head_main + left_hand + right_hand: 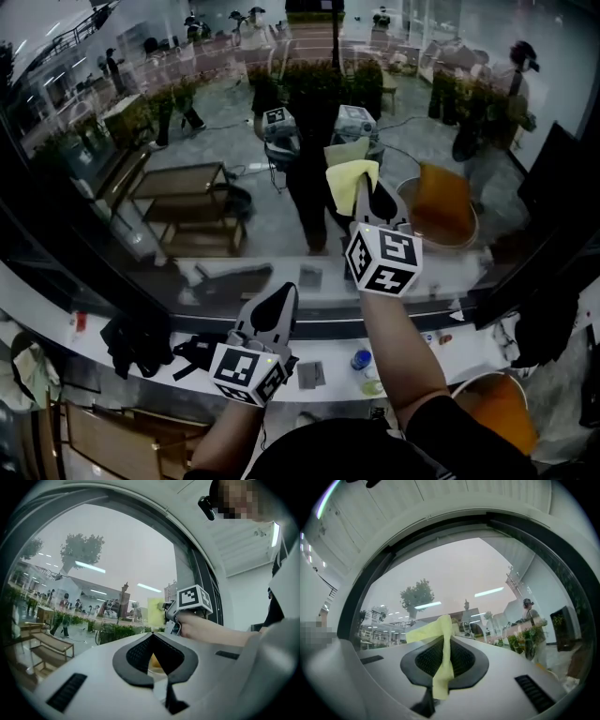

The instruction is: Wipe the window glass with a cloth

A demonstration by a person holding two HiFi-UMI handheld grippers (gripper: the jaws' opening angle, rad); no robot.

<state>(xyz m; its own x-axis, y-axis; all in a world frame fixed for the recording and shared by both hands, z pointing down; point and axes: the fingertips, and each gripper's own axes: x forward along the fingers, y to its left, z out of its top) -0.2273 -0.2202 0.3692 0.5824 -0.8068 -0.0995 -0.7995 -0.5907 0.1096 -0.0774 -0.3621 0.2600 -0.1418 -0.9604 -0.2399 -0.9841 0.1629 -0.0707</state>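
dark-framed window glass [454, 569] with reflected strip lights [490, 592], wooden bench [183, 192] and green hedge planters [323, 80] on grey paving [234, 131] outside, pale overcast sky [131, 550], white sill [323, 352] below, ribbed white ceiling [393, 513] overhead

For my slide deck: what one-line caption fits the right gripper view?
Right hand-held gripper shut on a yellow cloth, pointed at the window glass.

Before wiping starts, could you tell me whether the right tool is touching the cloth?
Touching. The right gripper view shows the cloth pinched between the right tool's closed jaws.
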